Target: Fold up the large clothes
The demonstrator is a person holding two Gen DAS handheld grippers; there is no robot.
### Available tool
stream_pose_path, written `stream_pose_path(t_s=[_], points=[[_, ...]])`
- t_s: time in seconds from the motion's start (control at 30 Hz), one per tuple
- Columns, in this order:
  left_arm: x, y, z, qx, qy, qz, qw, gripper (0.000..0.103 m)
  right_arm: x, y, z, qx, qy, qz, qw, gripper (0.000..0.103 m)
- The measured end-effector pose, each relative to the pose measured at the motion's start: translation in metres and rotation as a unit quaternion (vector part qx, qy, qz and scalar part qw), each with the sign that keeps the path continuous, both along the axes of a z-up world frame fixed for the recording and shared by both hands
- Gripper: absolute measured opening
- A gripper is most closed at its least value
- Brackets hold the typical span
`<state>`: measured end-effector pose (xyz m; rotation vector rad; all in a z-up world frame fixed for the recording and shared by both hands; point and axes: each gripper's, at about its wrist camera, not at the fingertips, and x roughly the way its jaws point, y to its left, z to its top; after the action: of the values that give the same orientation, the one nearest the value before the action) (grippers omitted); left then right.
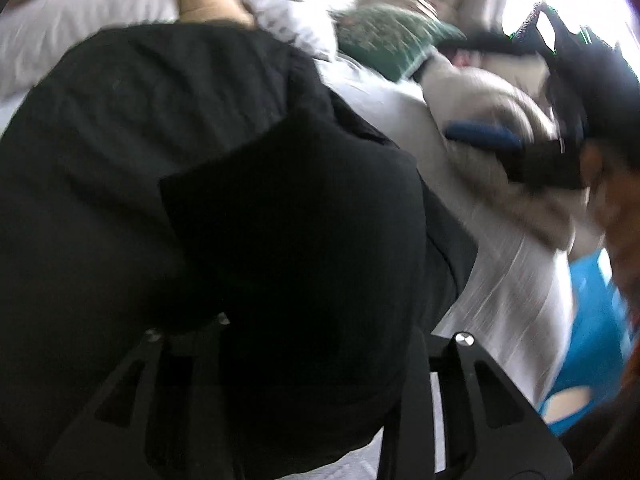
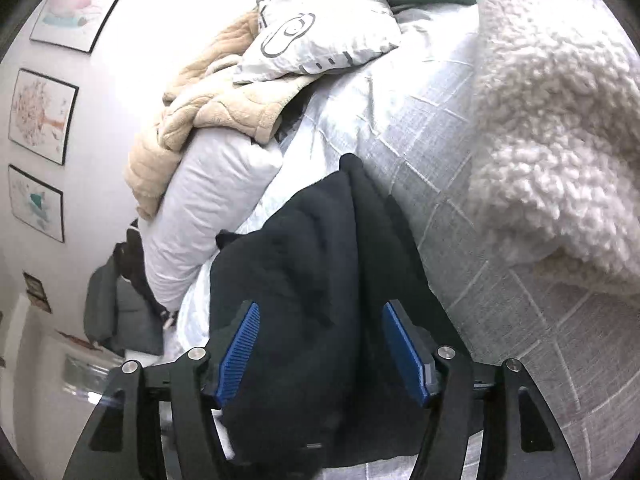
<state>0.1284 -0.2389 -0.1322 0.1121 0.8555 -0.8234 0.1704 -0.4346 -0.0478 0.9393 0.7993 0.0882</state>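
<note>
Seemingly mid-fold: right tongs [image 2: 320,350] gaped over black garment [image 2: 304,280] on bed [image 2: 500,340]; left tongs [image 1: 304,344] state untellable. Next: pinch edge.

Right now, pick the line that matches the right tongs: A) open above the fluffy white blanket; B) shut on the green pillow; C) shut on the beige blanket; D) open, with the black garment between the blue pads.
D: the right tongs stand open, blue pads wide apart, with the black garment lying between them on the grey quilt.
</note>
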Motion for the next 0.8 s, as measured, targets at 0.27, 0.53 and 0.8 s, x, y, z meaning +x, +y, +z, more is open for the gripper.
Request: stream_pose_path(t_s=[0.27,0.53,0.8], points=[[-0.024,0.021,0.065,-0.005,0.059,-0.158,0.9857,0.075,0.008,0.02,-0.001,0.021,0.015,0.045,0.999,0.078],[0.008,0.091,0.1,-0.049,0.042,-0.074,0.9951,0.076,0.023,0.045,-0.024,0.005,0.068,0.094,0.993,0.079],[0.074,0.152,0.059,-0.051,0.053,0.105,0.9918,0.075,0.039,0.09,-0.027,-0.057,0.093,0.142,0.984,0.08]])
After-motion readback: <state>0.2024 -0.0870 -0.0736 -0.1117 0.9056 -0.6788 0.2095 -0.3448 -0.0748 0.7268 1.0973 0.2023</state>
